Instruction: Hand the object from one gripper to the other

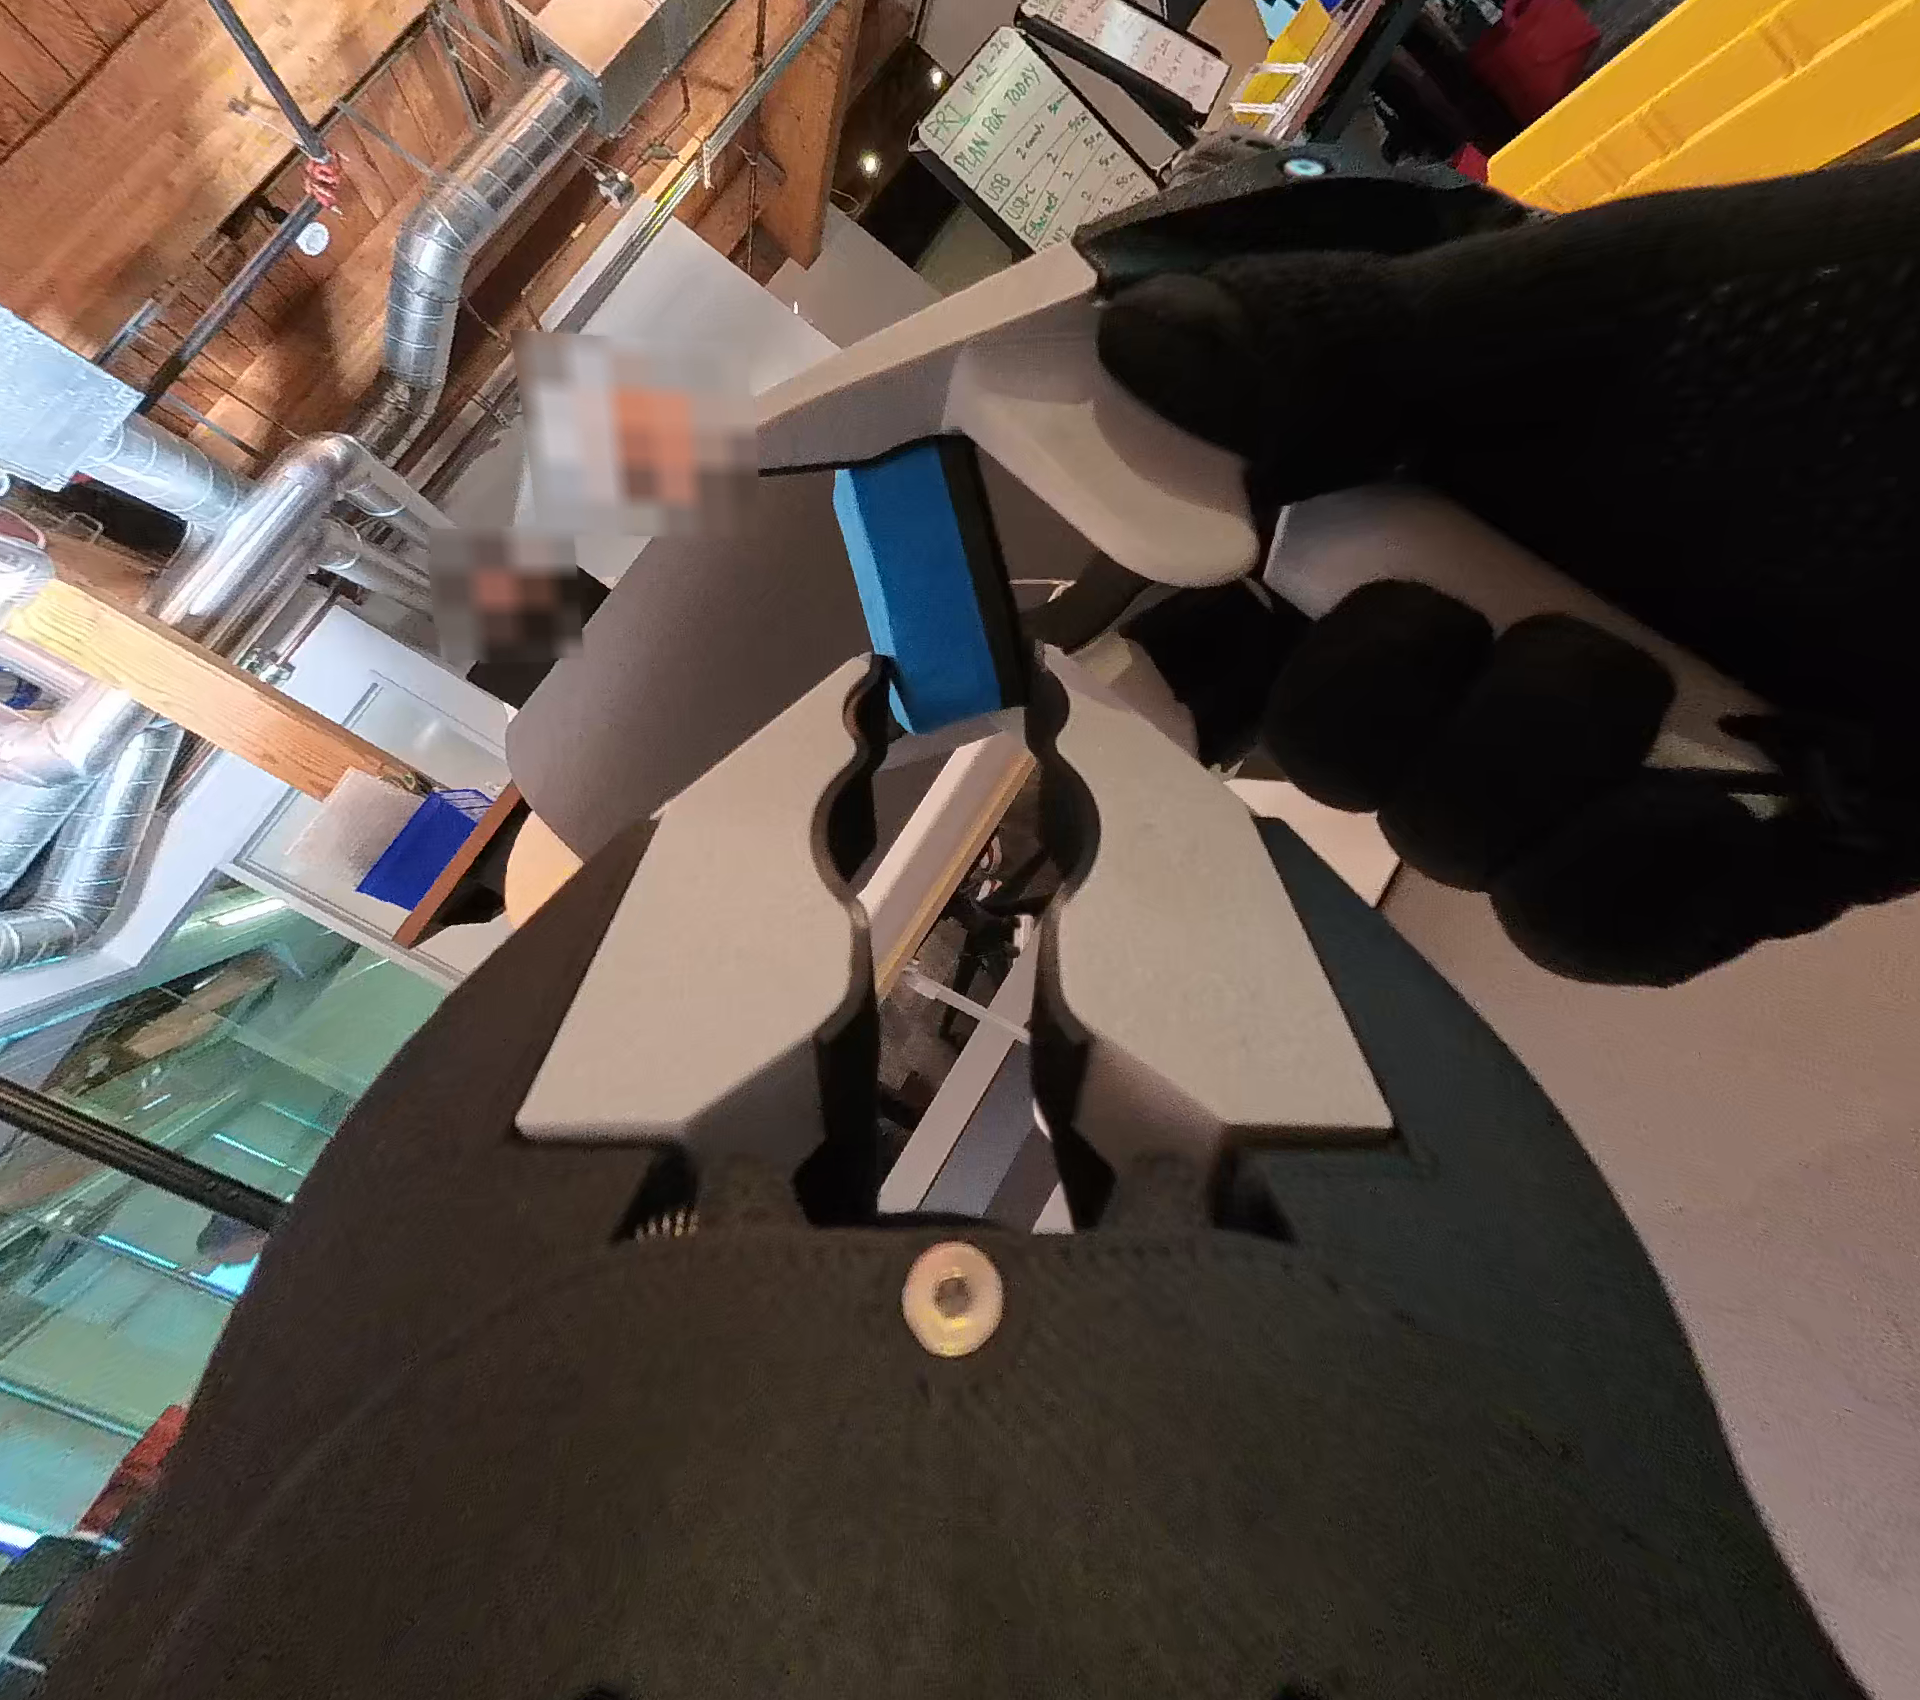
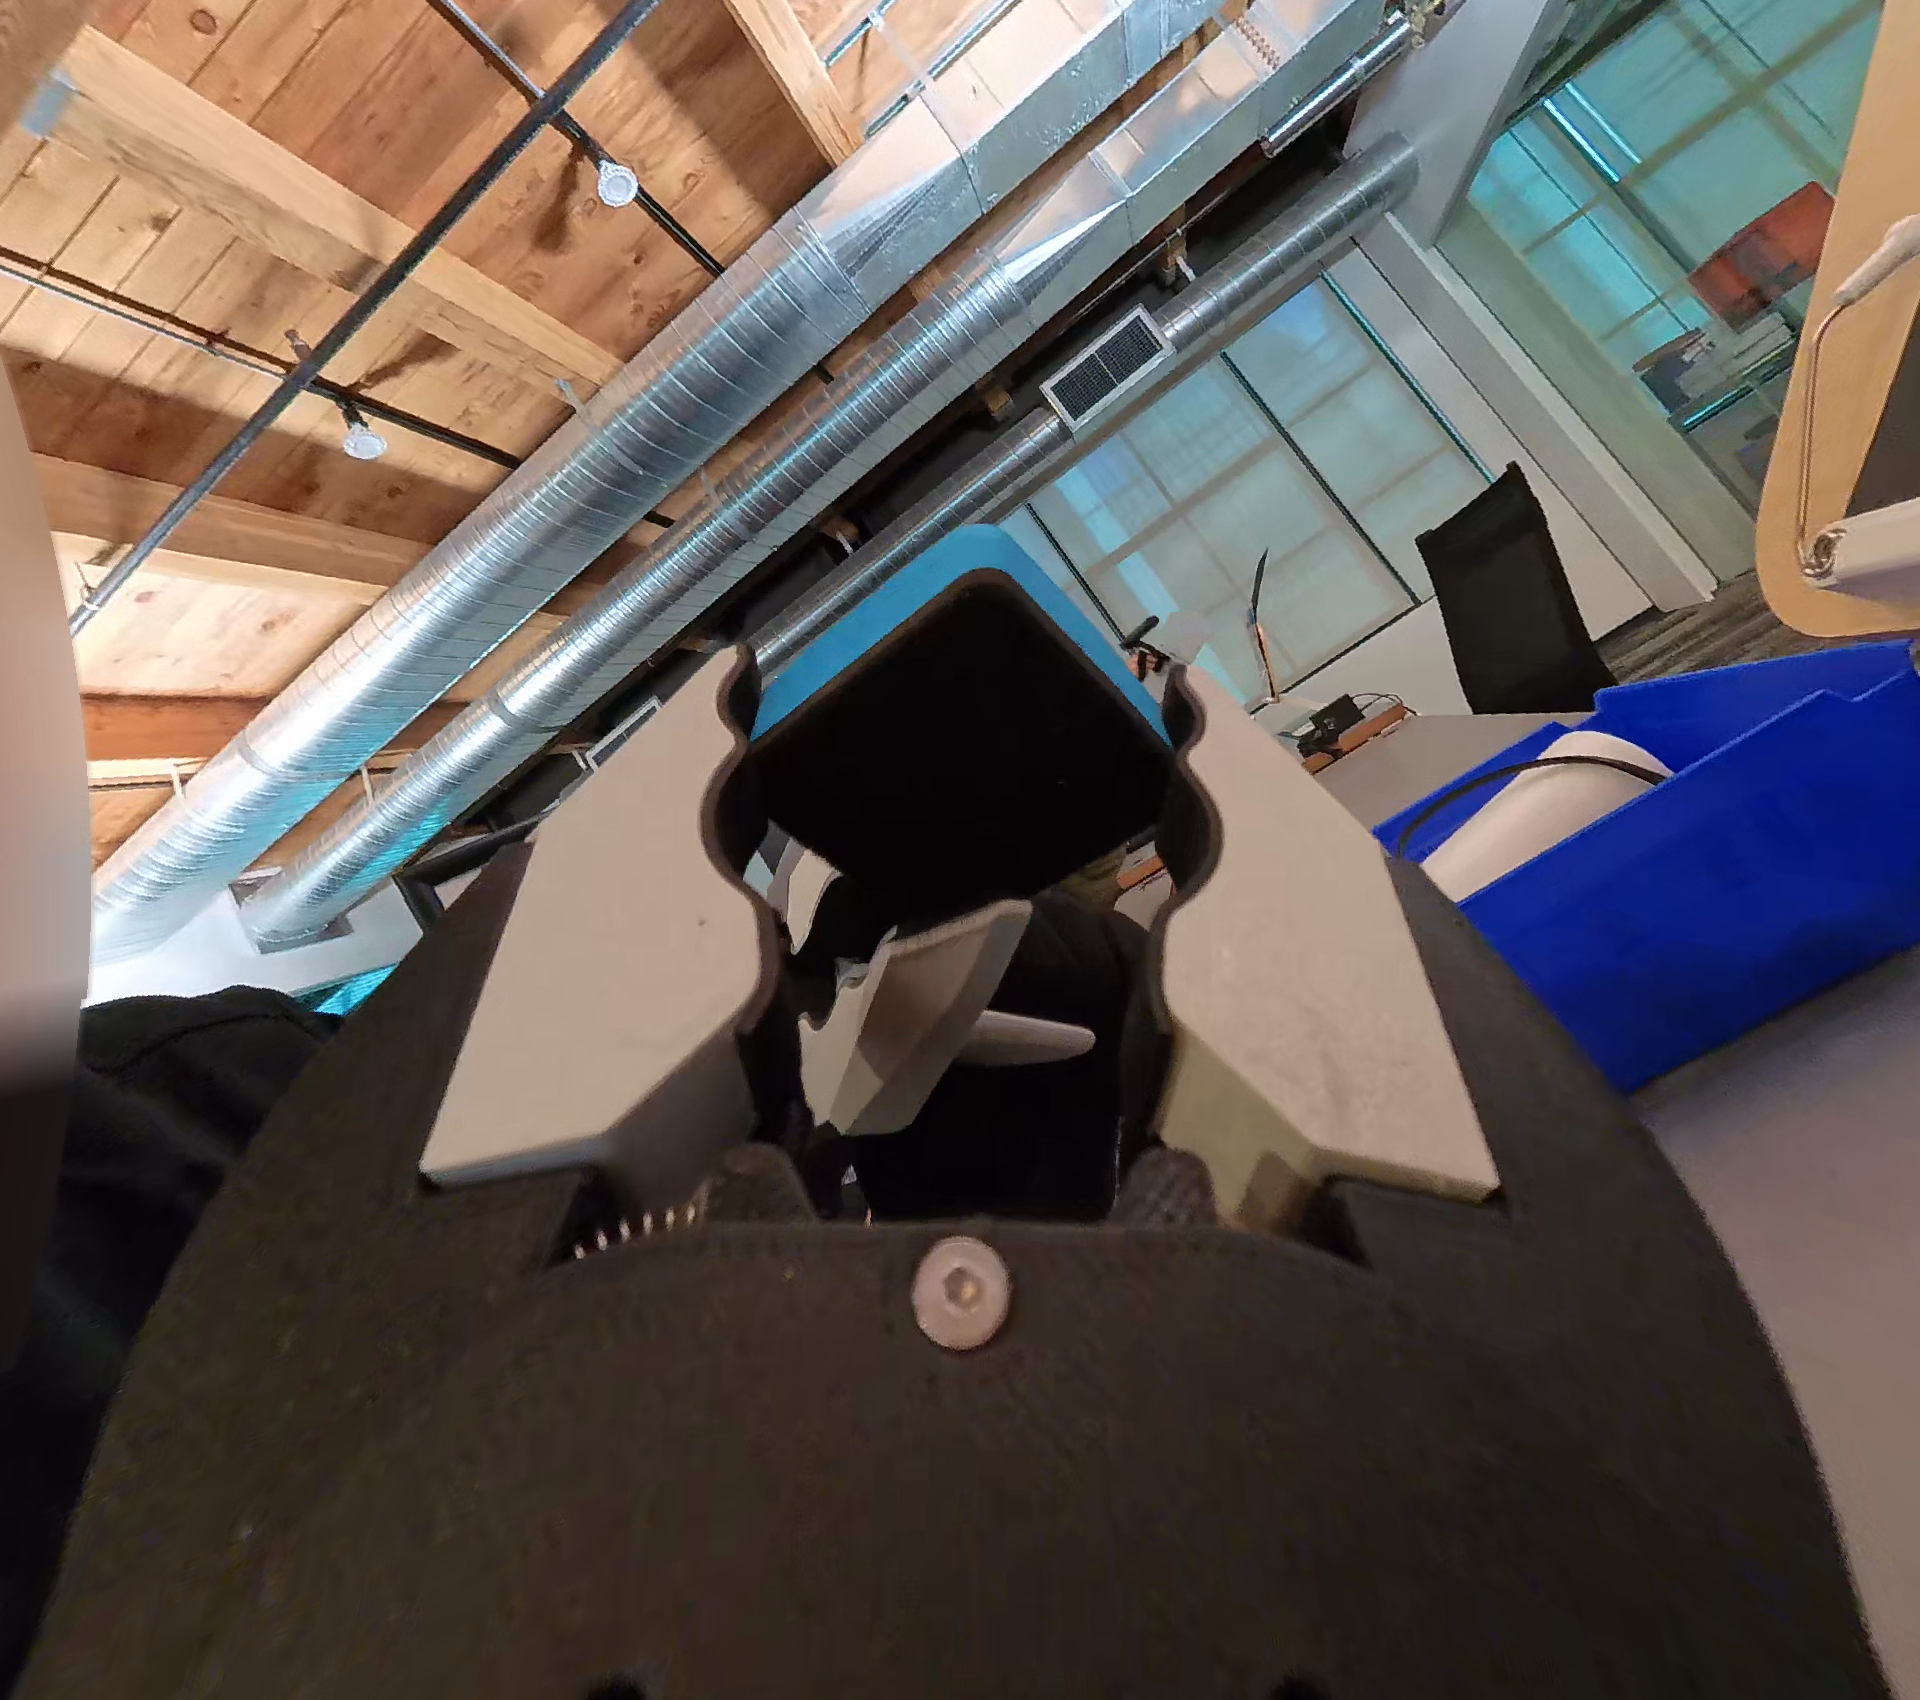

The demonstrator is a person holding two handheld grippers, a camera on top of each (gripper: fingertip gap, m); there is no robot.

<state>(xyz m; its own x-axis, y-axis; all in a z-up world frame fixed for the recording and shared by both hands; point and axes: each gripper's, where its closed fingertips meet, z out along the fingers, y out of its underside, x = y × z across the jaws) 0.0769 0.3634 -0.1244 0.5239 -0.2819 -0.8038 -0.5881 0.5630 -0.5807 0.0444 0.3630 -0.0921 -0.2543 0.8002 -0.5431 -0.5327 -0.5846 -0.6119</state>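
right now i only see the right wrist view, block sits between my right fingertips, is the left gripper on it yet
Observer: Yes. The left gripper has its tips on either side of the lower end of the blue-and-black block.
Operator: any gap there
Observer: None visible. One tip meets the blue face, the other the black.
Operator: how does right sit from that side
Observer: One finger of the right gripper lies flat along the block's top end.
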